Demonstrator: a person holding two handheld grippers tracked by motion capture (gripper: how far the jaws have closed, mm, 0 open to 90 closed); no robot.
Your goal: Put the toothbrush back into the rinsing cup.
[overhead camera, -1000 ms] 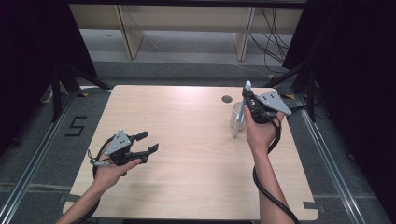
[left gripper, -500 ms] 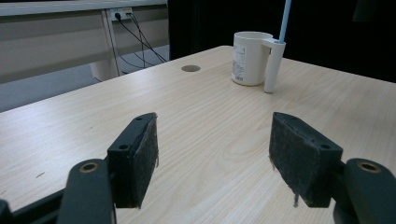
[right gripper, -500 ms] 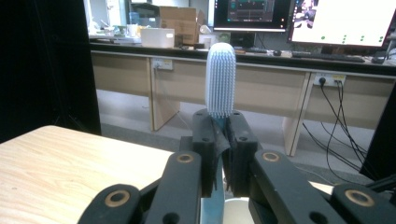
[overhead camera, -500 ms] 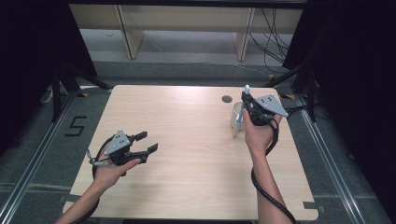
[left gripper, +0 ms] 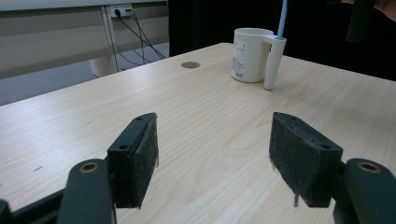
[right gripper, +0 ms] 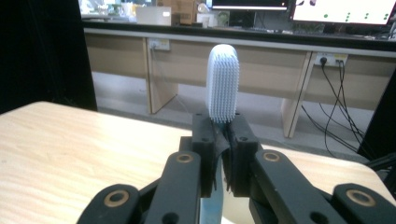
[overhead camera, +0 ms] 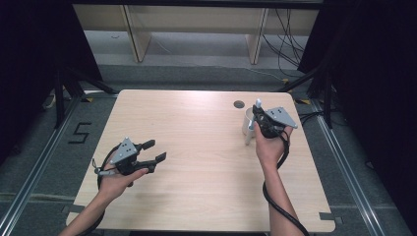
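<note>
My right gripper (overhead camera: 259, 116) is shut on a toothbrush; its white bristled head (right gripper: 222, 84) stands upright above the jaws, and the pale blue handle (left gripper: 281, 18) runs down below them. In the left gripper view the handle's lower end meets the top of a white tube (left gripper: 272, 63) fixed to the side of a white mug (left gripper: 247, 53). The mug (overhead camera: 247, 120) stands at the table's far right, just left of my right gripper (right gripper: 223, 128). At the near left, my left gripper (overhead camera: 155, 150) hovers open and holds nothing (left gripper: 212, 154).
The light wooden table (overhead camera: 196, 196) has a round cable hole (overhead camera: 239, 104) just behind the mug. The right gripper's black cable (overhead camera: 275, 196) hangs along the forearm. Shelving legs and floor cables lie beyond the far edge.
My right gripper has sunk with the toothbrush, bringing it down beside the mug. The left gripper has stayed still.
</note>
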